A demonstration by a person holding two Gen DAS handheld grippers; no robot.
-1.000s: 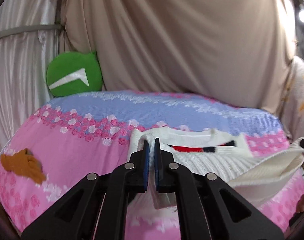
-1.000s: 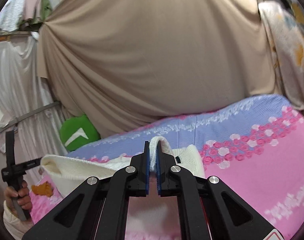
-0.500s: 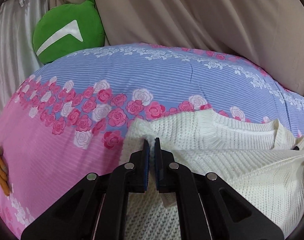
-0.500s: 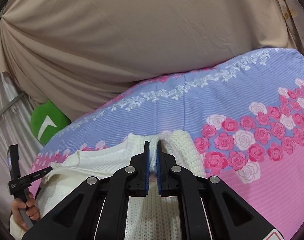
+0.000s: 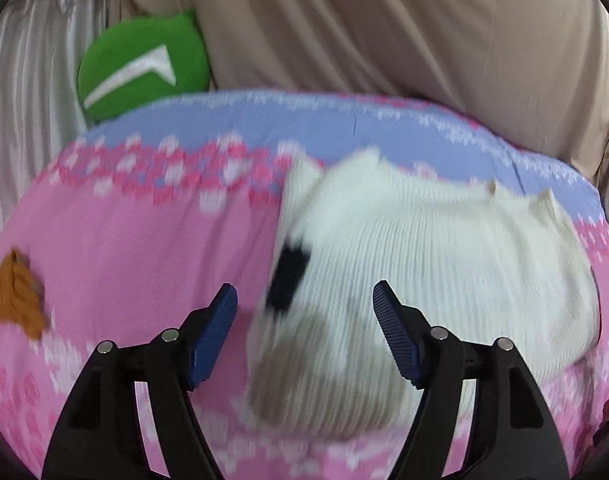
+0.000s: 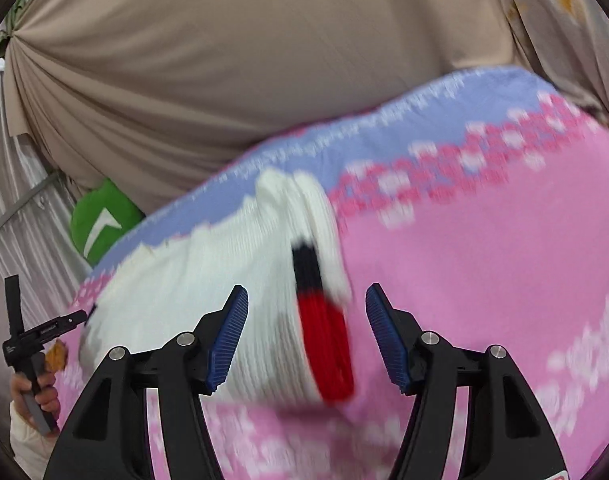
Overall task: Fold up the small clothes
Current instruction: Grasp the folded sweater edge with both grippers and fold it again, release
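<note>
A small white knit sweater point(image 5: 432, 264) lies folded across on the pink and blue flowered bed cover point(image 5: 136, 264). A dark patch shows at its left edge. My left gripper point(image 5: 304, 332) hangs over that near left end, jaws opening, blue pads clear of the knit. In the right wrist view the same sweater point(image 6: 192, 292) shows a navy and red stripe point(image 6: 324, 344) at its right end. My right gripper point(image 6: 306, 336) is above that end, jaws opening, touching nothing. The picture is blurred.
A green cushion point(image 5: 144, 64) sits at the bed's far left against beige drapes point(image 5: 384, 24). An orange knit piece point(image 5: 14, 300) lies at the left edge. A hand point(image 6: 36, 392) holding the other gripper's handle shows at lower left in the right wrist view.
Both grippers, shut on the sweater's edge before, have let go and stand wide apart. The sweater has dropped flat onto the bed and both views have pulled back from it.
</note>
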